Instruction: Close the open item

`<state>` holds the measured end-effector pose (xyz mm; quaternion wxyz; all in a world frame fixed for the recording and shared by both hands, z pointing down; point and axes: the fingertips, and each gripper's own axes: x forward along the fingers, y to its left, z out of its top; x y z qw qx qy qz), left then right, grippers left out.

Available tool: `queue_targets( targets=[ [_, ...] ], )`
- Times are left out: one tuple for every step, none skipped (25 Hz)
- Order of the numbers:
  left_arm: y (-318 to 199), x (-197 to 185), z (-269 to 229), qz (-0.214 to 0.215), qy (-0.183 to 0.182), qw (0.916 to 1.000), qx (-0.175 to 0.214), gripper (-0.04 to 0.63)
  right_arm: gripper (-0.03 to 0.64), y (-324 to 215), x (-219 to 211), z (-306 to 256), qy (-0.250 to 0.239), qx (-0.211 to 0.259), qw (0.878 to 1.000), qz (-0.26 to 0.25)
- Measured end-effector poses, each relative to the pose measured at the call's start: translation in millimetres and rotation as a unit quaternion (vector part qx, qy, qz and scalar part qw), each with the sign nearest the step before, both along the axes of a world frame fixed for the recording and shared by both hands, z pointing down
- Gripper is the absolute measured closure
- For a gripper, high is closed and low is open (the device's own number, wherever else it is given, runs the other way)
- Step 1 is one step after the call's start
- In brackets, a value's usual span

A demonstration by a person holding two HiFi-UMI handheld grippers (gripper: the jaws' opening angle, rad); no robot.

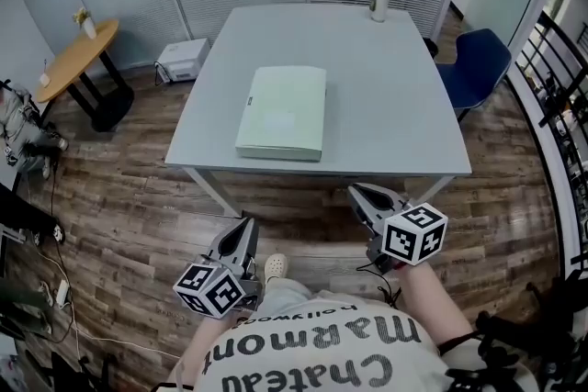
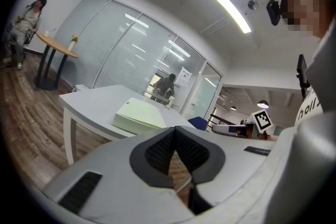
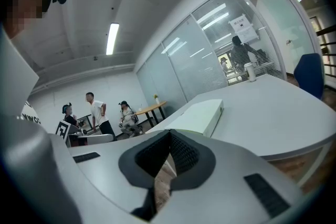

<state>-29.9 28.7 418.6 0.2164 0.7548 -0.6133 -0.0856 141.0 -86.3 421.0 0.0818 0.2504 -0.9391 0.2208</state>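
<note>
A flat pale green box [image 1: 283,112] lies on the grey table [image 1: 395,124], left of the middle, and its lid looks flat down. The same box shows in the left gripper view [image 2: 137,115] and in the right gripper view [image 3: 198,117]. Both grippers hang off the table, near the person's body. My left gripper [image 1: 244,229] is below the table's front edge, shut and holding nothing. To the right, my right gripper [image 1: 360,196] sits just under that edge, also shut and holding nothing. In their own views the left gripper [image 2: 175,129] and right gripper [image 3: 169,132] have tips that meet.
A paper cup [image 1: 380,2] stands at the table's far edge. A blue chair [image 1: 474,62] is at the right, a round wooden side table [image 1: 79,58] at the left, and a white device [image 1: 183,60] on the floor. A dark railing [image 1: 560,96] runs along the right. People [image 3: 96,113] stand in the distance.
</note>
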Motion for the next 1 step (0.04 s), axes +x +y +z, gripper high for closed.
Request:
queue_targets(
  targets=[
    [-0.4, 0.5, -0.2, 0.0, 0.0, 1.0, 0.0, 0.6, 0.62, -0.1, -0.2, -0.4, 0.0, 0.0, 1.0, -0.001]
  ],
)
